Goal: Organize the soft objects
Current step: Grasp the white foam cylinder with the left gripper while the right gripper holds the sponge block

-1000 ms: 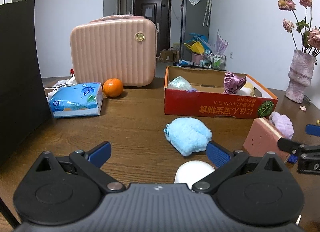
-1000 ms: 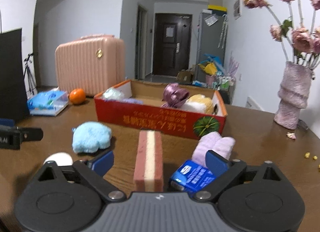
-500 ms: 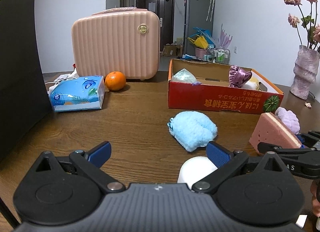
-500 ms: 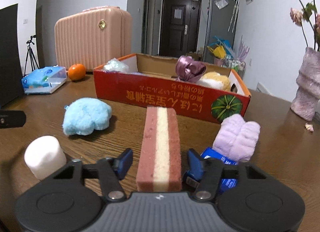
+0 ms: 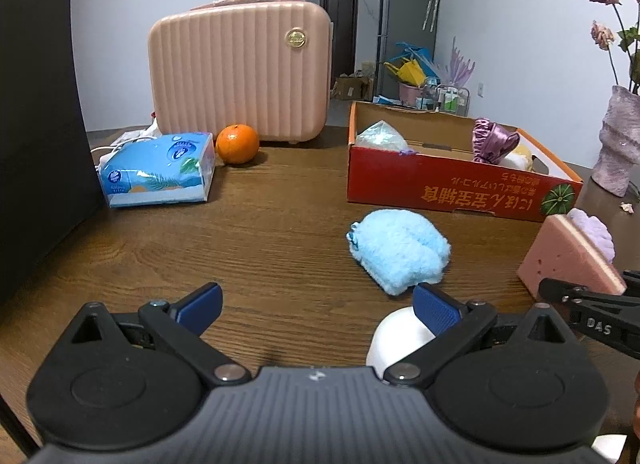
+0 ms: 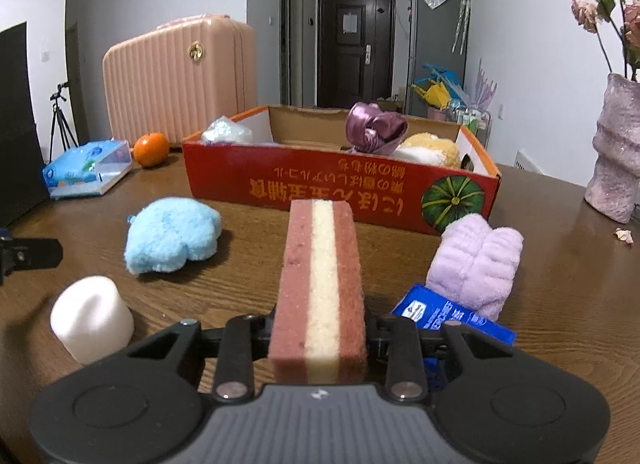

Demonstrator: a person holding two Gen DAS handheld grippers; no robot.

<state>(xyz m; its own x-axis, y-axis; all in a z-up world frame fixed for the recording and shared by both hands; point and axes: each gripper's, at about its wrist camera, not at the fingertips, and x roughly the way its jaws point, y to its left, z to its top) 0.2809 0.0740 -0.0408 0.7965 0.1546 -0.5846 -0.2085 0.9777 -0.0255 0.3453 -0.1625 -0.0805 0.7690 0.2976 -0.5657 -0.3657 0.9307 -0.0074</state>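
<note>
The pink-and-cream layered sponge block [image 6: 320,284] stands on edge on the brown wooden table [image 6: 560,284], and your right gripper [image 6: 319,334] is closing its jaws on the block's near end, fingers pressed to both pink faces. Just right of it lie a blue plastic packet [image 6: 452,314] and a fluffy lilac cloth [image 6: 478,264]. To its left sit a fluffy light-blue cloth [image 6: 172,234] and a white foam cylinder [image 6: 92,320]. Behind them, the red cardboard box [image 6: 340,184] holds a purple satin scrunchie [image 6: 374,126] and other soft items. Your left gripper [image 5: 316,304] hangs with jaws spread wide and nothing between them; the white cylinder sits just under its right finger. Farther back stand an orange [image 5: 237,143], a blue tissue pack [image 5: 158,168] and a ribbed pink suitcase [image 5: 240,68].
</note>
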